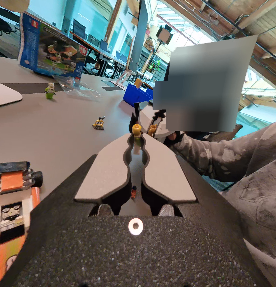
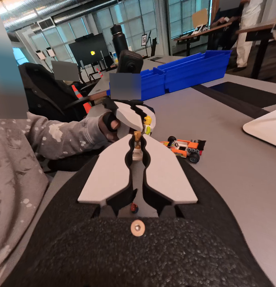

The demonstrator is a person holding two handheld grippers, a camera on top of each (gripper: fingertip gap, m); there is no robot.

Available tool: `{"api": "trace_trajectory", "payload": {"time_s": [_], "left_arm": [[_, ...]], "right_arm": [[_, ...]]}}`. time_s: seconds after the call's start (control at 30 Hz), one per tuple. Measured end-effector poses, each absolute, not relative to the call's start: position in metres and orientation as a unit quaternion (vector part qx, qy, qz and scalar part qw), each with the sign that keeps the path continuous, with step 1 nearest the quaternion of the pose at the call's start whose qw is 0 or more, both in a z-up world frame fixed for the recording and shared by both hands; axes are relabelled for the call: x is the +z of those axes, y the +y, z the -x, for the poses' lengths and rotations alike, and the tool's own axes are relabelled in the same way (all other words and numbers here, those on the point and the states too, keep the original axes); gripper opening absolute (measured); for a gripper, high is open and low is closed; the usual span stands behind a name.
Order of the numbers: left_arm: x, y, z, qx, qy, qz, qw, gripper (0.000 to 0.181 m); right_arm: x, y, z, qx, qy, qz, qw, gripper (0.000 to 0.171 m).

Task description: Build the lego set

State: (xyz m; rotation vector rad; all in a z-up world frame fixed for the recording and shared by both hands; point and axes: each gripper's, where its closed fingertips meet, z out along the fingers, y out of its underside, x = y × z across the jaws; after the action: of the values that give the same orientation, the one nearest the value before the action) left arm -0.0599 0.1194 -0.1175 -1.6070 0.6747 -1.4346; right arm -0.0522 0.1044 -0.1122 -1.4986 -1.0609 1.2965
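1. Left gripper [image 1: 136, 136] clamped on a minifigure [image 1: 137, 129], yellow head clear of the tips; held above the grey table [image 1: 56, 139].
2. Right gripper [image 2: 137, 137] clamped on a gold trophy [image 2: 137, 139] with a white base; cup just beside the minifigure's lime arm.
3. Orange car [image 2: 185, 148] on the table just beyond the right gripper.
4. Farther out: yellow barrier [image 1: 98, 123]; second, helmeted figure [image 1: 50, 90]; clear bag [image 1: 78, 88]; set box [image 1: 51, 46]; blue bins [image 2: 188, 76].

A yellow-headed minifigure [image 1: 136, 131] and gold trophy [image 2: 137, 139] met in mid-air, while the orange race car [image 2: 184, 148] sat on the table.
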Motion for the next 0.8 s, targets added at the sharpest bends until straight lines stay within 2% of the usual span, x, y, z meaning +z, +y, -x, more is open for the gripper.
{"api": "trace_trajectory", "payload": {"time_s": [0.23, 0.37, 0.6, 0.8], "left_arm": [[-0.106, 0.105, 0.058, -0.659, 0.253, 0.606, 0.367, 0.008], [-0.113, 0.106, 0.056, -0.659, 0.251, 0.616, 0.352, 0.008], [-0.125, 0.107, 0.051, -0.592, 0.289, 0.652, 0.376, 0.009], [-0.118, 0.108, 0.054, -0.591, 0.287, 0.641, 0.396, 0.008]], "right_arm": [[-0.123, 0.103, 0.053, 0.485, -0.47, 0.576, 0.461, 0.007], [-0.12, 0.099, 0.054, 0.48, -0.487, 0.559, 0.47, 0.007], [-0.121, 0.095, 0.054, 0.489, -0.496, 0.548, 0.463, 0.007], [-0.107, 0.096, 0.048, 0.516, -0.473, 0.537, 0.471, 0.007]]}}
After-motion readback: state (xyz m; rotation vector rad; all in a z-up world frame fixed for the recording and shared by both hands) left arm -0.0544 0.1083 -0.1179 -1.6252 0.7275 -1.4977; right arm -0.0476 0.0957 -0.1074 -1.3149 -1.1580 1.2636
